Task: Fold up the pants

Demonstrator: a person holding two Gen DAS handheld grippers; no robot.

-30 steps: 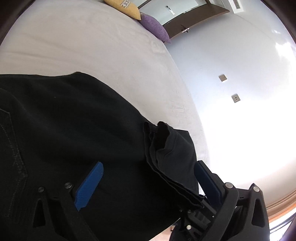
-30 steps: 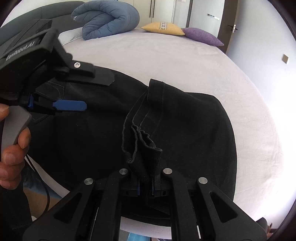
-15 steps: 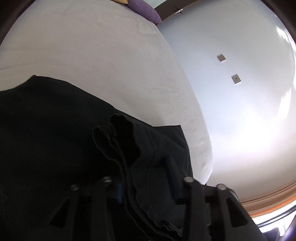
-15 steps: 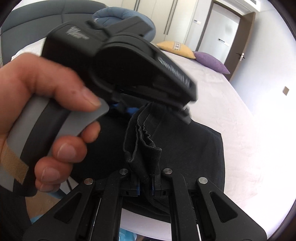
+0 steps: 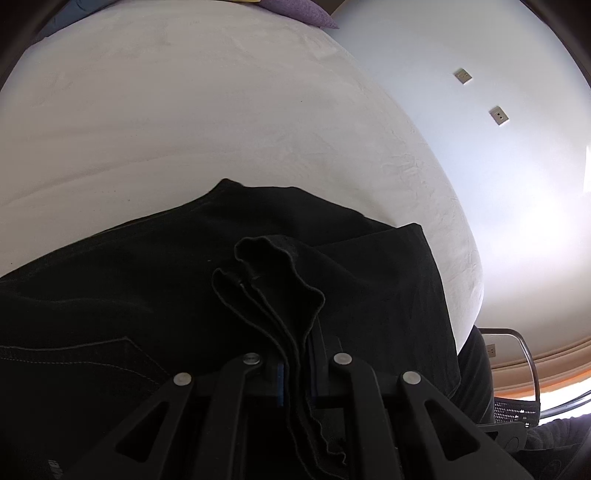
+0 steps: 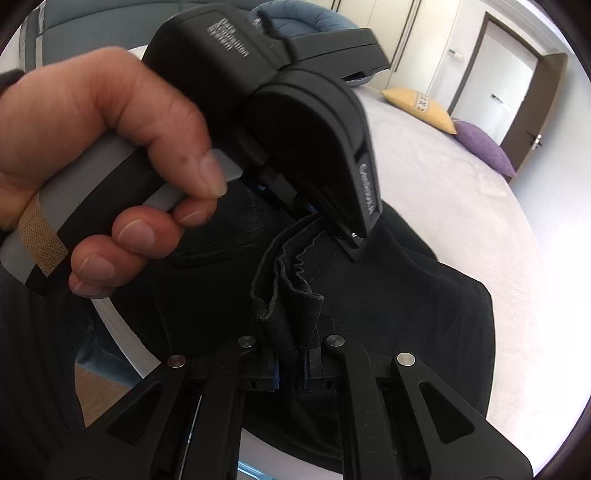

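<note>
On the bed [image 5: 184, 110], black pants [image 5: 110, 295] lie partly folded; left claw [image 5: 295, 380] and right claw [image 6: 293, 365] each clench bunched hem layers, final fold remaining.

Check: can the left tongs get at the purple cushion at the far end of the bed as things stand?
Probably not: the left tongs are shut on the black fabric pants, and the purple cushion lies across the whole white bed.
</note>
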